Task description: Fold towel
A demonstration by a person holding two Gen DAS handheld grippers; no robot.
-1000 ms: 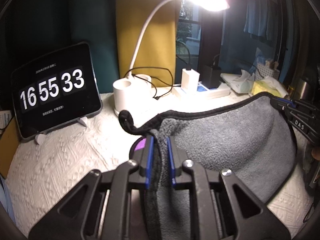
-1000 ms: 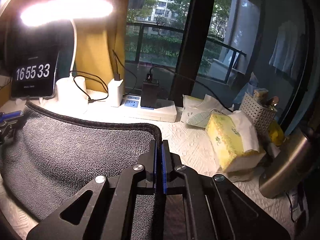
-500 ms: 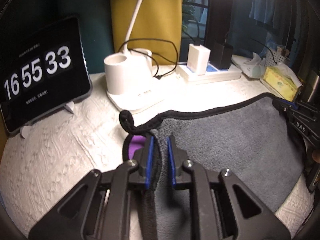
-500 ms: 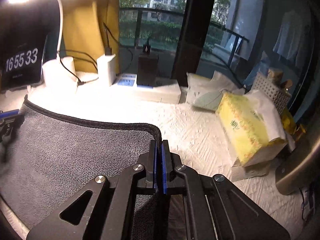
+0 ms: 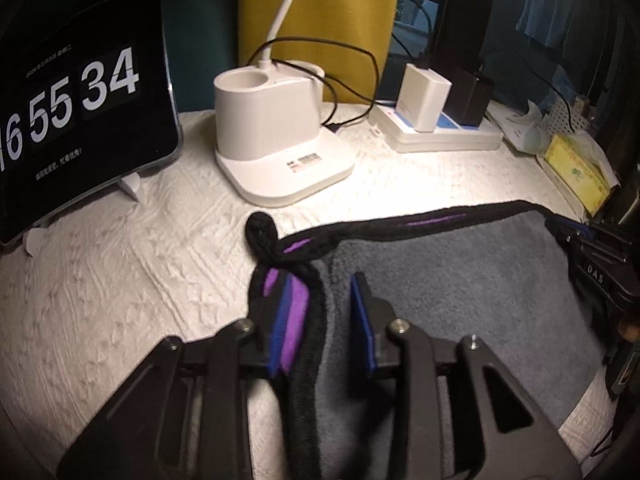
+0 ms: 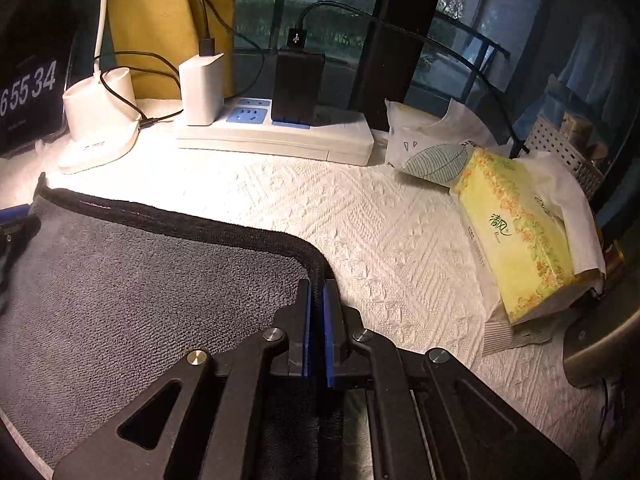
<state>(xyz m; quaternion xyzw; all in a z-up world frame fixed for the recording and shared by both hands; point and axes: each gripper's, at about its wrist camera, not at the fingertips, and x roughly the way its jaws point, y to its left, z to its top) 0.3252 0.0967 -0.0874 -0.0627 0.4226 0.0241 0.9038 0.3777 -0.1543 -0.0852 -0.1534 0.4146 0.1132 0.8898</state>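
Note:
A grey towel with black trim and a purple underside lies folded over on the white textured cloth. My left gripper stands open around the towel's left corner, its fingers apart, the corner resting between them. A black loop sticks out at that corner. In the right wrist view my right gripper is shut on the trim at the towel's right corner, low on the cloth. The right gripper also shows at the right edge of the left wrist view.
A clock tablet, a white lamp base and a power strip with chargers stand along the back. Tissue packs, a white basket and a metal flask lie at the right.
Both grippers have carried the towel edge forward and down onto the cloth, laying it flat. My left gripper has opened and let go of its corner. The right stays shut.

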